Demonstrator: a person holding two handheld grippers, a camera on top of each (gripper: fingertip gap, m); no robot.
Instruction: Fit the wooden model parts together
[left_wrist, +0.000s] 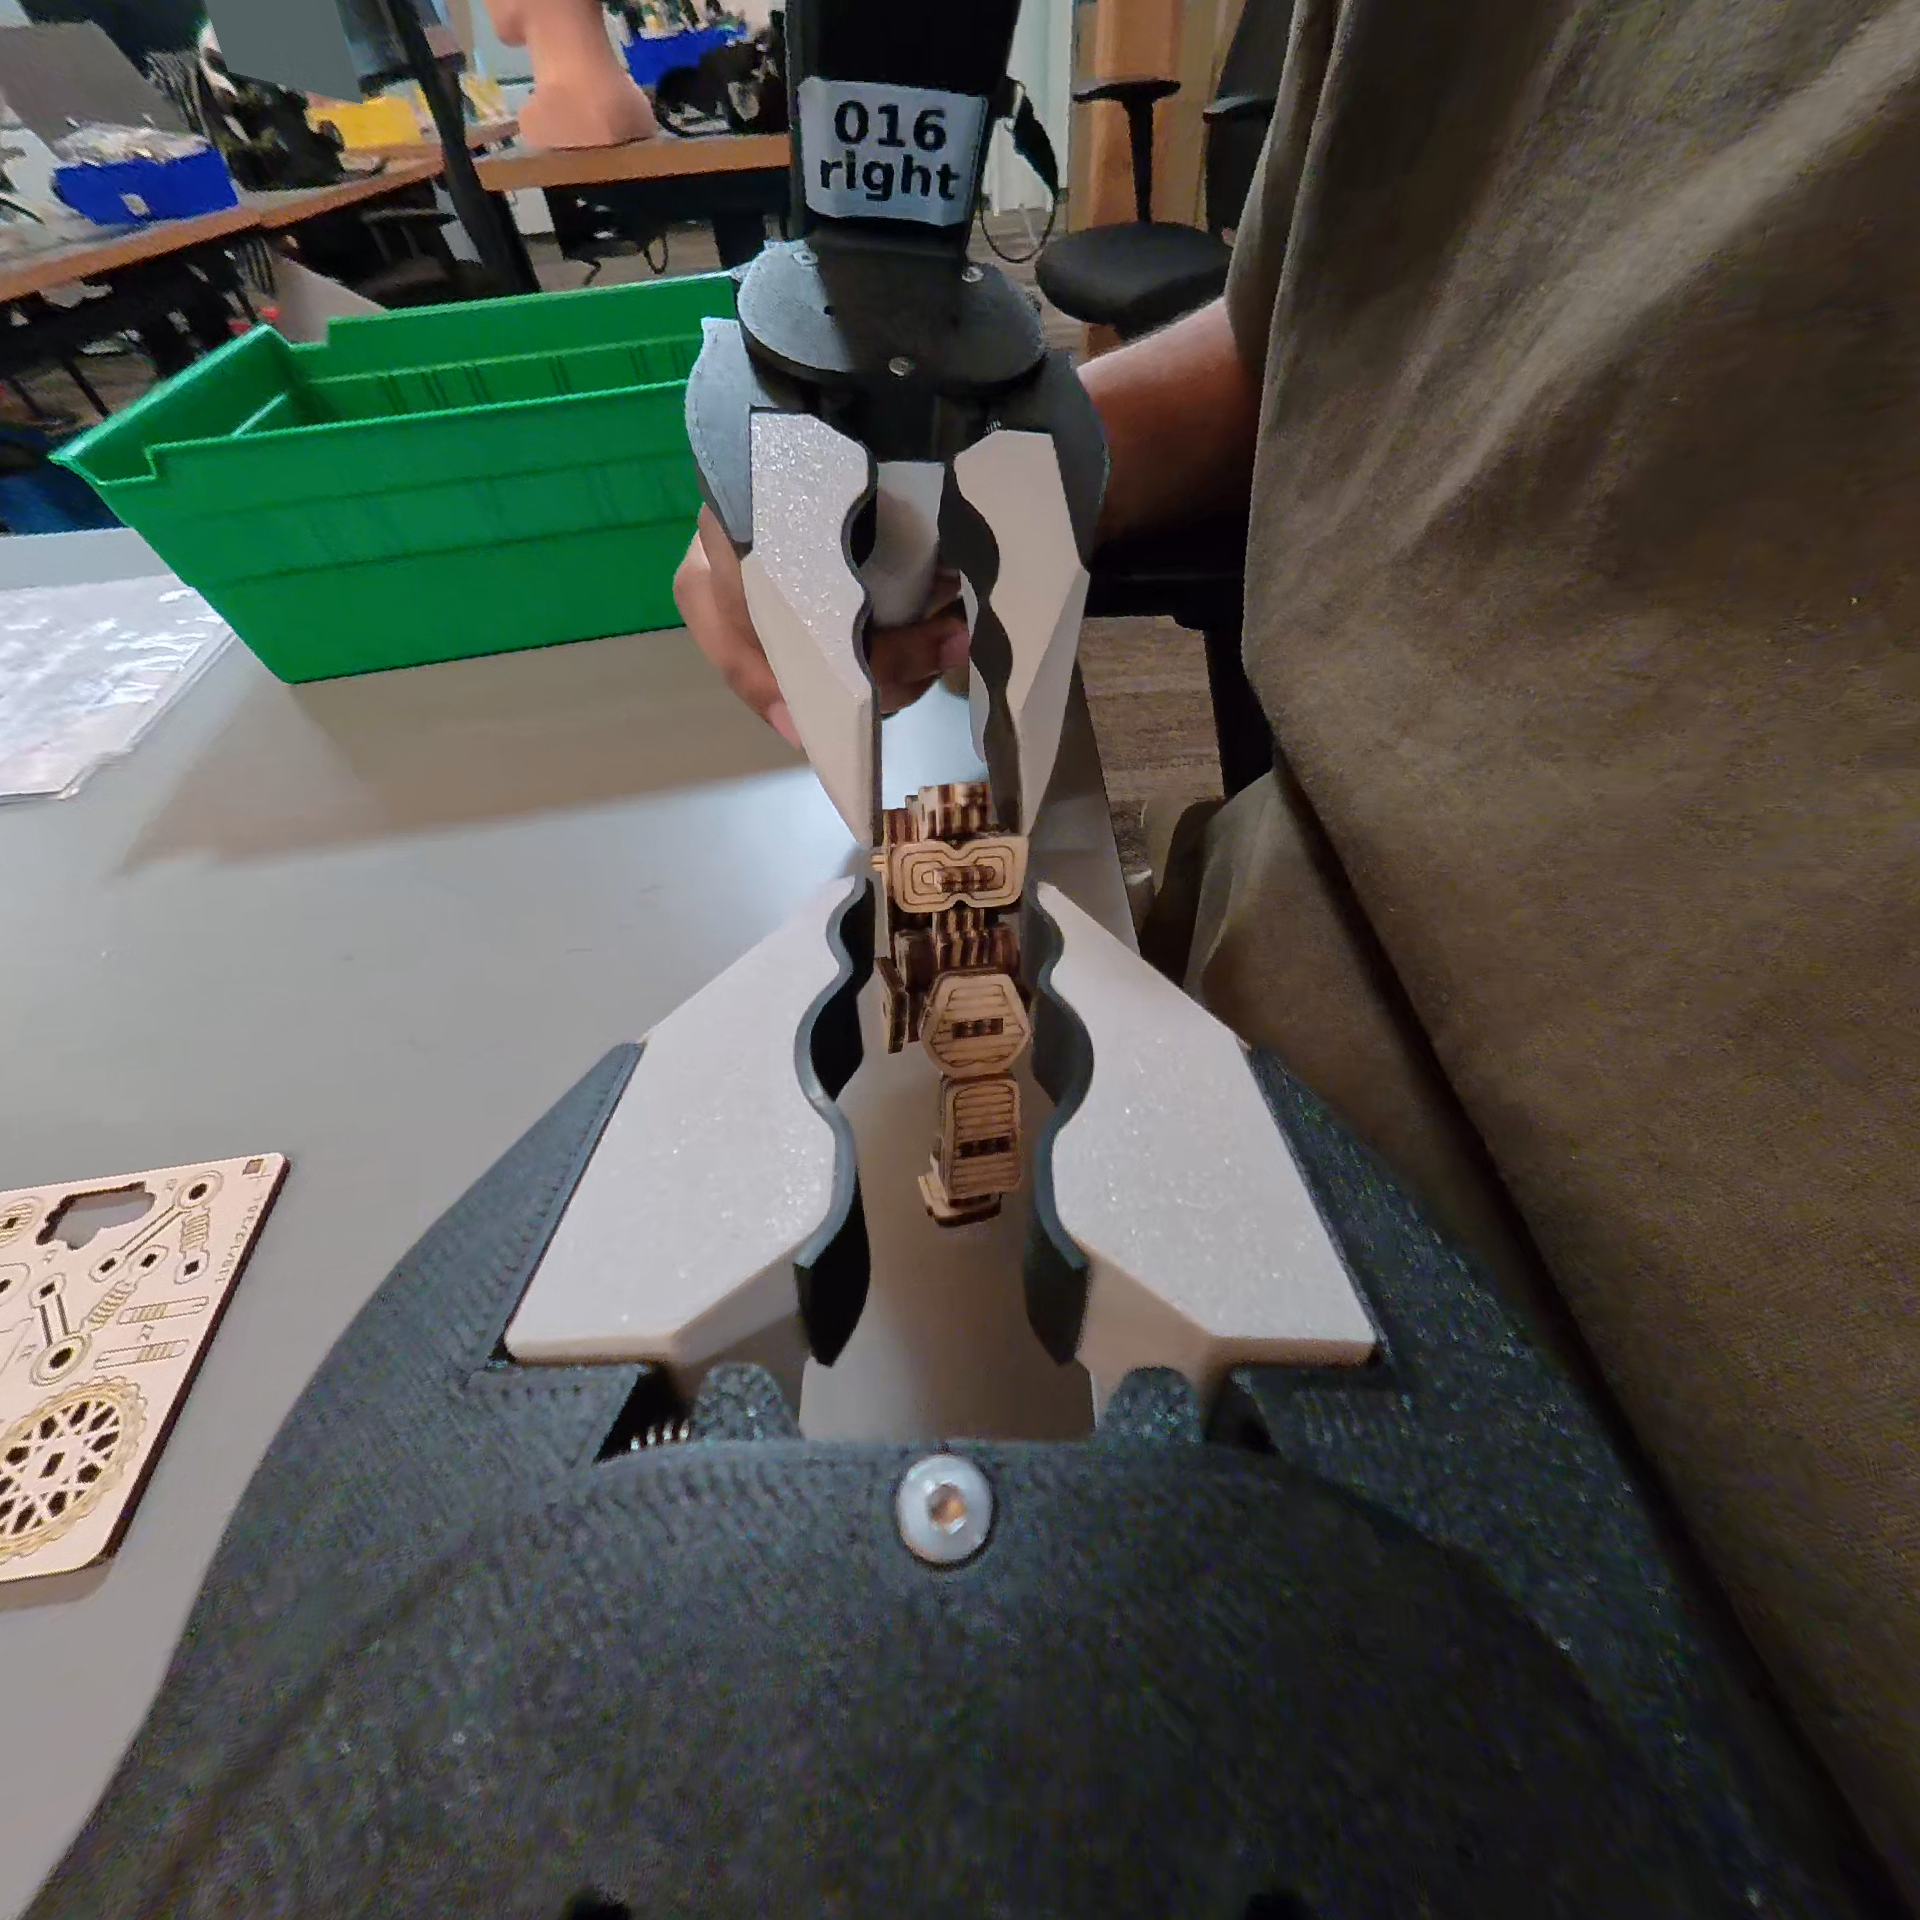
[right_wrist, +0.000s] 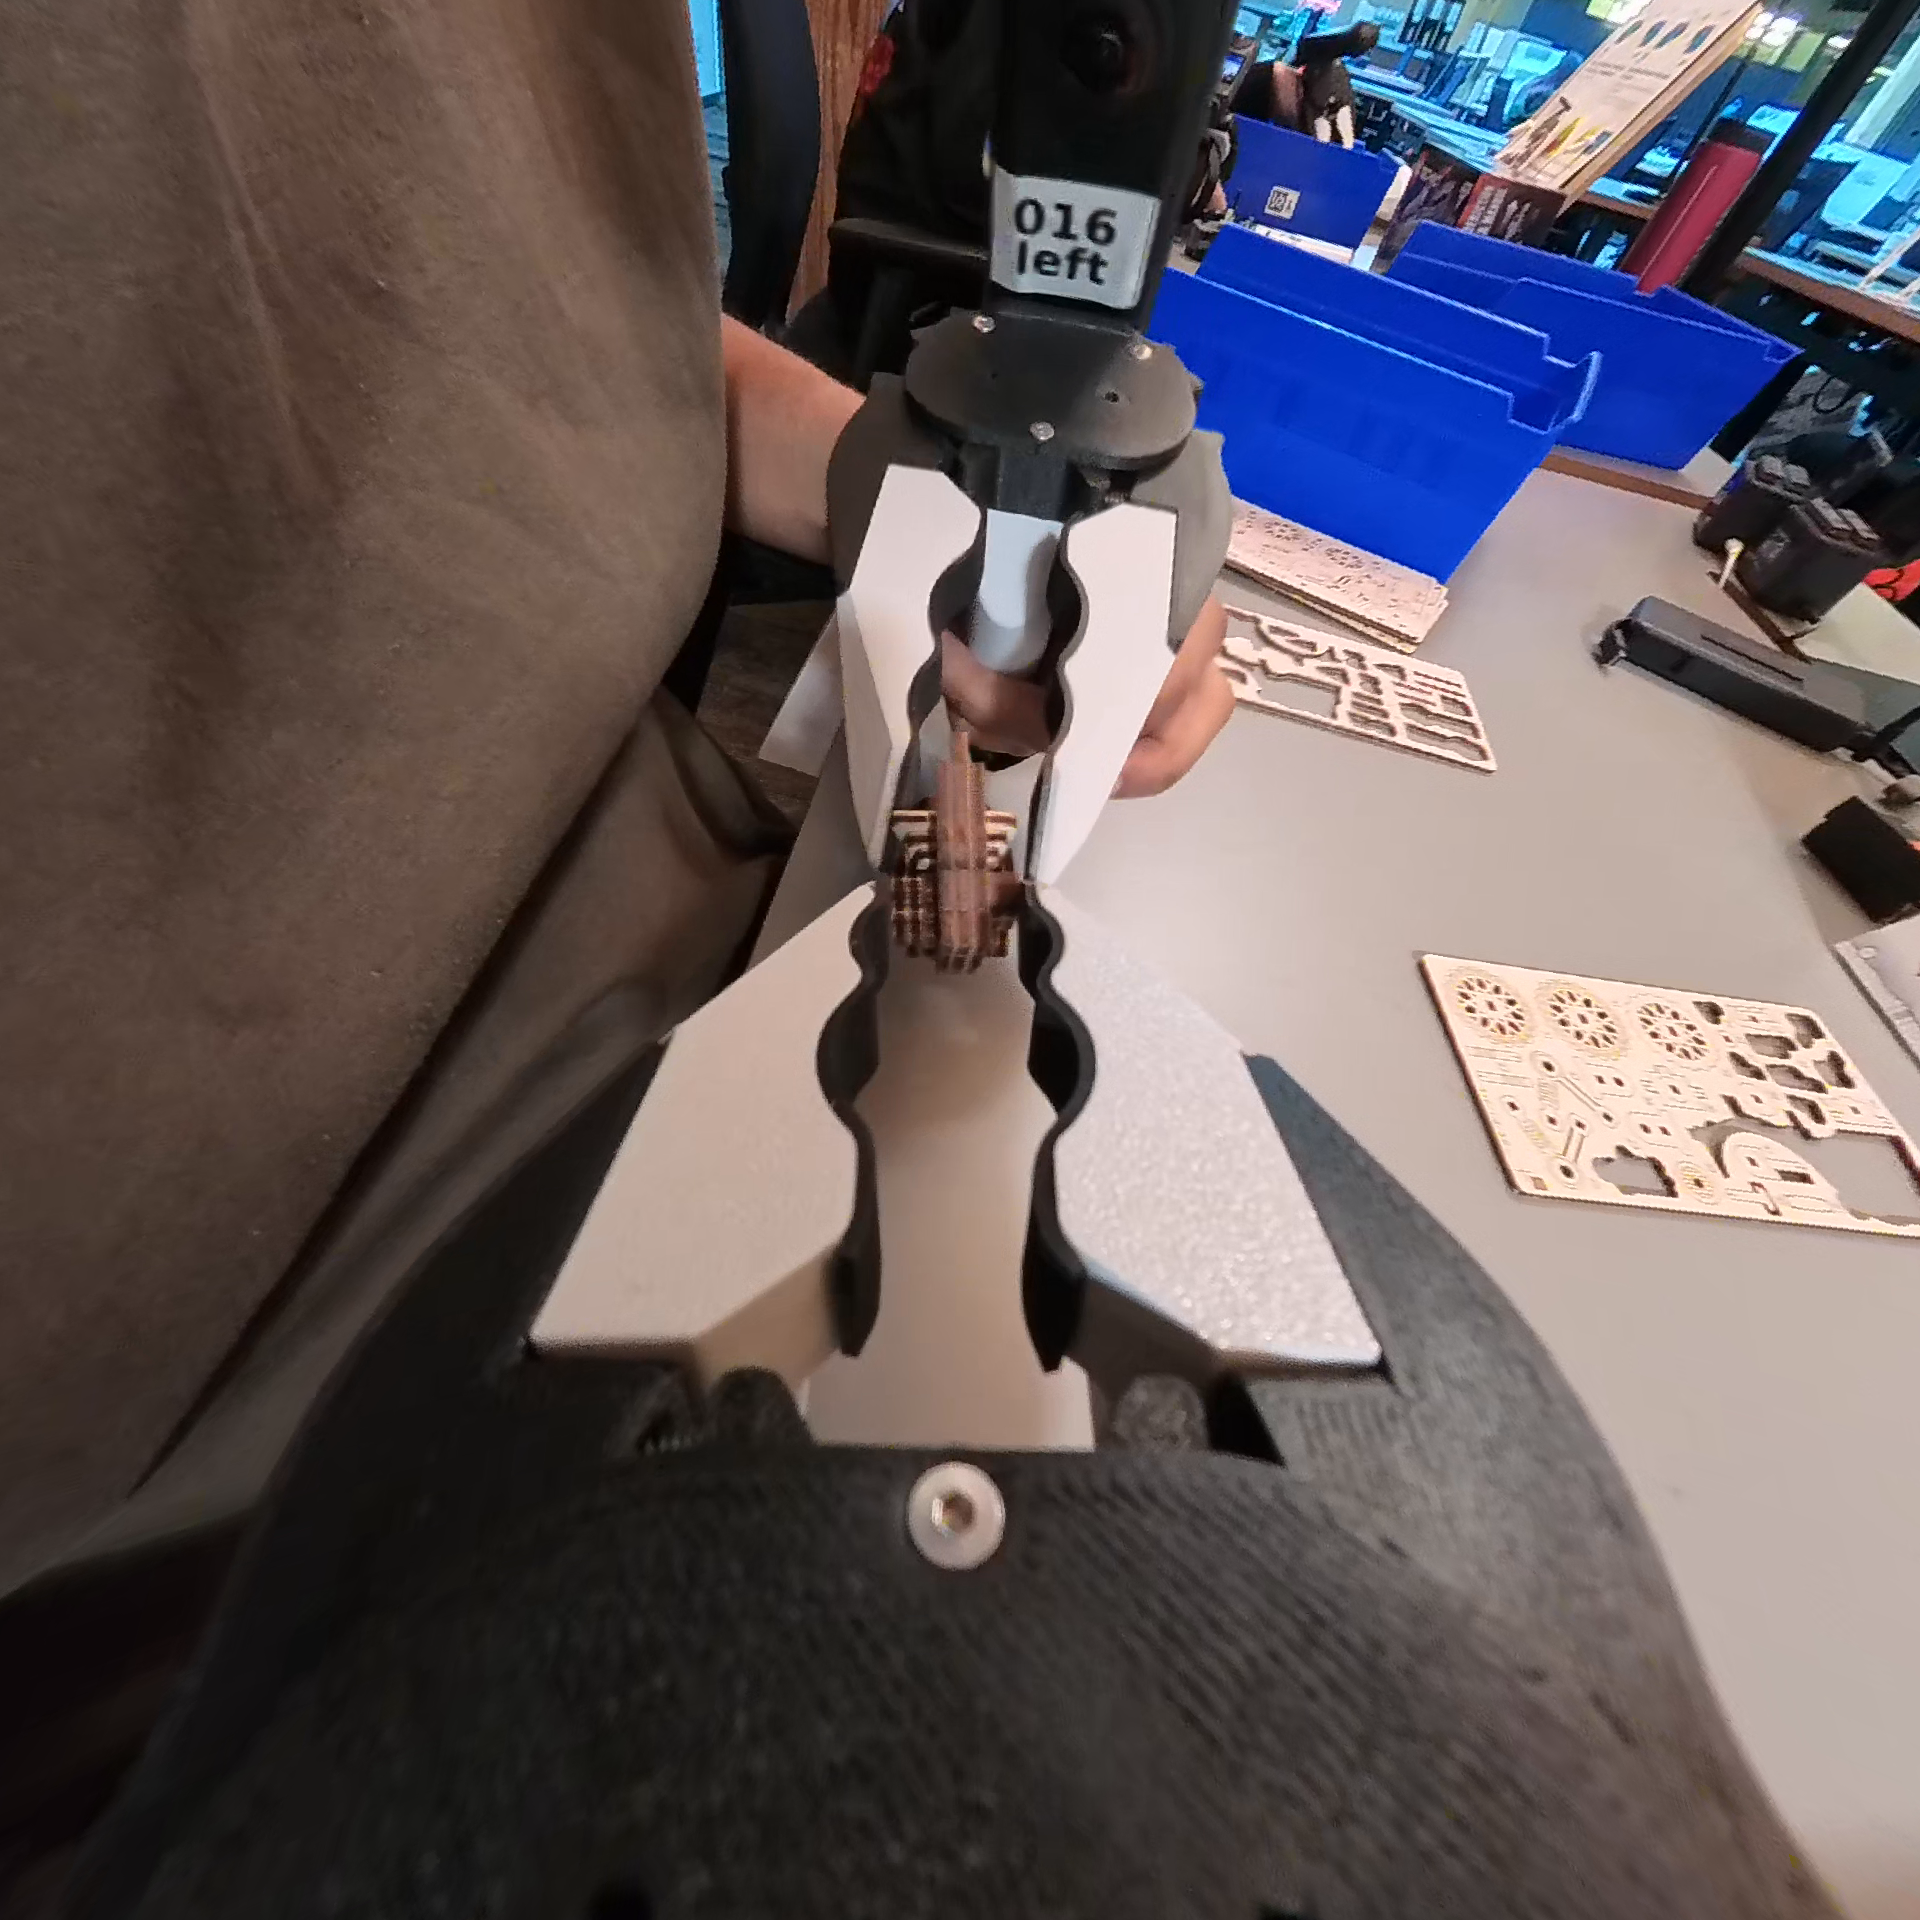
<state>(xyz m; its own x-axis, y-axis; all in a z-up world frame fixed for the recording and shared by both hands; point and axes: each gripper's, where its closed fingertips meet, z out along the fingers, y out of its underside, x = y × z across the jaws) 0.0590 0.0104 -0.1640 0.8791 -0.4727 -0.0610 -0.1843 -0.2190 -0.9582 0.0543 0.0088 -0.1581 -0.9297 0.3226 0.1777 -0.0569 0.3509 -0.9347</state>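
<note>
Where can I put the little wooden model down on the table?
Bare table lies between the green bin and the cut-out wooden sheet. It is crowded by the blue bins, where more wooden sheets lie.

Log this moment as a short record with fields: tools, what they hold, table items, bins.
left tool: closed on the model's lower part
right tool: closed on the model's upper part, tip to tip with the left
model: stacked wooden assembly, held above the table between both tools
table: grey; parts sheet with wheel cut-outs, more sheets farther back
green bin: on the table behind the tools
blue bins: at the table's far edge
person: seated close, olive shirt
</note>
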